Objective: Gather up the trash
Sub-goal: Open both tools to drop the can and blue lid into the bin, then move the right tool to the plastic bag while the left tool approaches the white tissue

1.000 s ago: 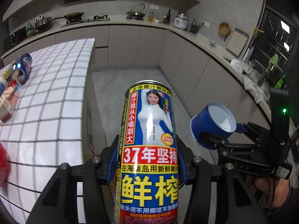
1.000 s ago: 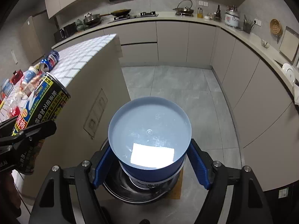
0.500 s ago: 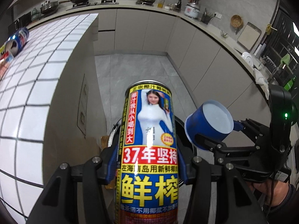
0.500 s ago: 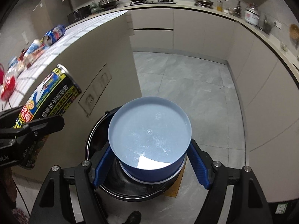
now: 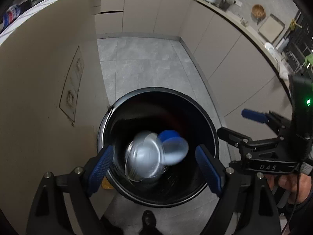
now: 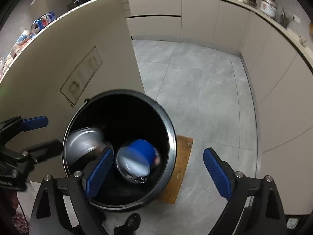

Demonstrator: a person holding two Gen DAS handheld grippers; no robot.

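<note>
While both pairs of jaws are opening with nothing pressed between their blue pads, two pieces of trash are dropping into a black bin below. Between the left gripper [image 5: 154,168] fingers, a silver can [image 5: 141,160] shows end-on and blurred inside the bin [image 5: 210,129], with a blue cup [image 5: 172,147] just beside it, also blurred. Seen from the right gripper [image 6: 158,173], that cup [image 6: 137,156] lies low in the bin [image 6: 172,137] and the can [image 6: 84,145] sits against the bin's left wall. Neither touches a pad. Around the bin lies grey floor tile, a brown mat [image 6: 182,168] under its right side, and a pale cabinet side [image 5: 39,78] close on the left. More trash, including a blue can [image 6: 44,20], waits on the counter above. Likely risks from here: the can may bounce off the wall or rim and spill out, or a low gripper may knock the rim and tip the bin off its mat
</note>
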